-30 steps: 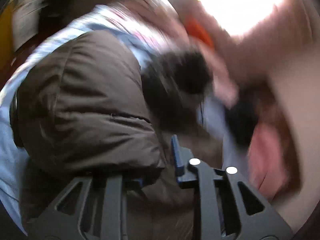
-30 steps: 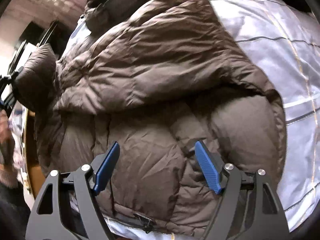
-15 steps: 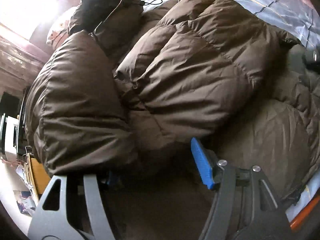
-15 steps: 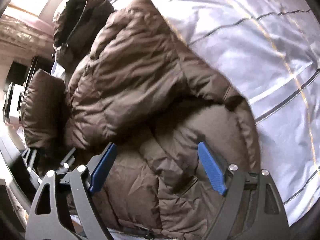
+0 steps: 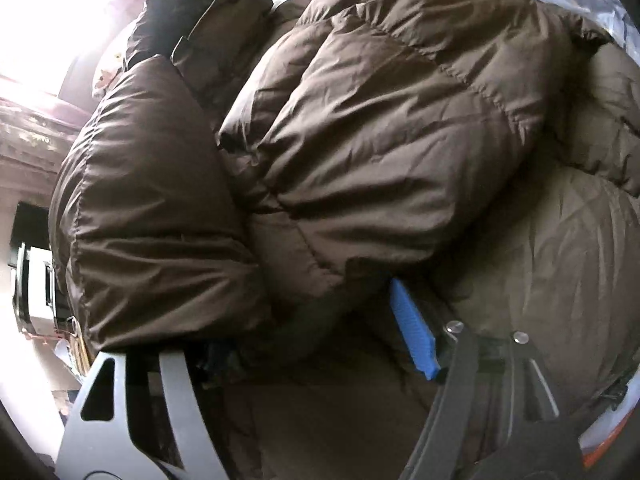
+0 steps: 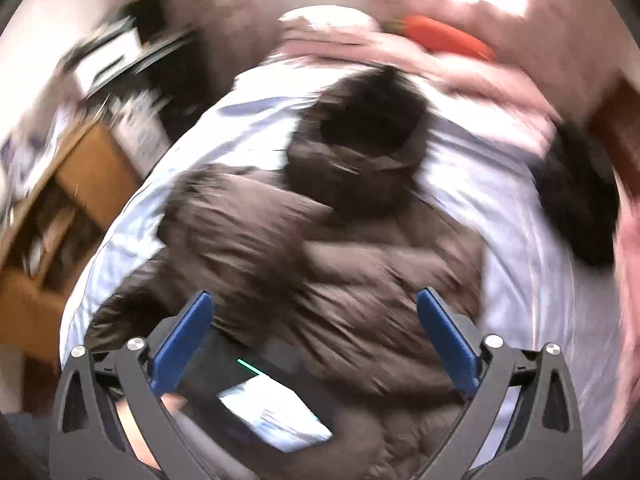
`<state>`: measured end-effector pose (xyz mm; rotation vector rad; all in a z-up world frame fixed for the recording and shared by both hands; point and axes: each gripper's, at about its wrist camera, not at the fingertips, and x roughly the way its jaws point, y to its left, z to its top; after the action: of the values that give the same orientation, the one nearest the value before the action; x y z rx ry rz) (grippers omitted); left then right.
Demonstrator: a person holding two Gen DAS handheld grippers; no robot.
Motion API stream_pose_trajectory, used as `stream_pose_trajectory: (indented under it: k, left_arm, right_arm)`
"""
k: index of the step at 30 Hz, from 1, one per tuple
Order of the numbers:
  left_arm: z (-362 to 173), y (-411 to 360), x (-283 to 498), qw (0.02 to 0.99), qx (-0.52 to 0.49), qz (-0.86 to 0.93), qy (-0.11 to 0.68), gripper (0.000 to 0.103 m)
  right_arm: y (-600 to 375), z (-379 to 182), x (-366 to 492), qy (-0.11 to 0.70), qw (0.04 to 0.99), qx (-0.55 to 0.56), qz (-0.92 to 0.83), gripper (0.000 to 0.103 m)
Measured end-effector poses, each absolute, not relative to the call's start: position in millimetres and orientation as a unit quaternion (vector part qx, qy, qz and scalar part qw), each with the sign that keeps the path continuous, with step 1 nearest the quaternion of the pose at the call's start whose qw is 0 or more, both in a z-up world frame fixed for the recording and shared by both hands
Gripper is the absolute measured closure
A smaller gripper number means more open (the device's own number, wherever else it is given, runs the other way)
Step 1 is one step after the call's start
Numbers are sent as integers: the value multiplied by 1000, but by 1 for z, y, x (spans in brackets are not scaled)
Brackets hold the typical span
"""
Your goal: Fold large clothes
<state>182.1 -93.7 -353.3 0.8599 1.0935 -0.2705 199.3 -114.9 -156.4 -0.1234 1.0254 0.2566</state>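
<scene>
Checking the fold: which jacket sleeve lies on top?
In the left wrist view, the sleeve running diagonally across the middle lies on top. The other sleeve bulges at the left edge, partly tucked beneath it.

Dark brown quilted puffer jacket point(image 5: 380, 132) all over, a matte chocolate shade, with its hood point(image 6: 372, 120) nearly black inside. Under the jacket, a pale lavender-blue bed sheet point(image 6: 516, 216) crossed by thin dark stripes. Beyond the hood, pink bedding point(image 6: 460, 68), and on that a bright orange-red cushion point(image 6: 444, 38). Bright blue ribbed finger pads point(image 5: 412, 328) on grey frames against the brown. Left of the jacket, honey-coloured wooden furniture point(image 6: 92, 168). Right of the jacket, a black lump point(image 6: 576, 192).
</scene>
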Motion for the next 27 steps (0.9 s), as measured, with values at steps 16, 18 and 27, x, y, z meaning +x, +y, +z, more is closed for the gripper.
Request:
stream_pose_trajectory:
  k: [16, 18, 27]
  left_arm:
    - [-351, -64, 194, 759, 344, -140, 535, 26]
    - [-348, -55, 200, 763, 334, -126, 539, 24]
    - [-314, 37, 243, 797, 178, -35, 576, 22]
  right_arm:
    - [42, -250, 293, 580, 764, -277, 50, 95]
    - [5, -222, 298, 575, 788, -215, 53, 96]
    - [-207, -228, 260, 524, 830, 168, 91, 86]
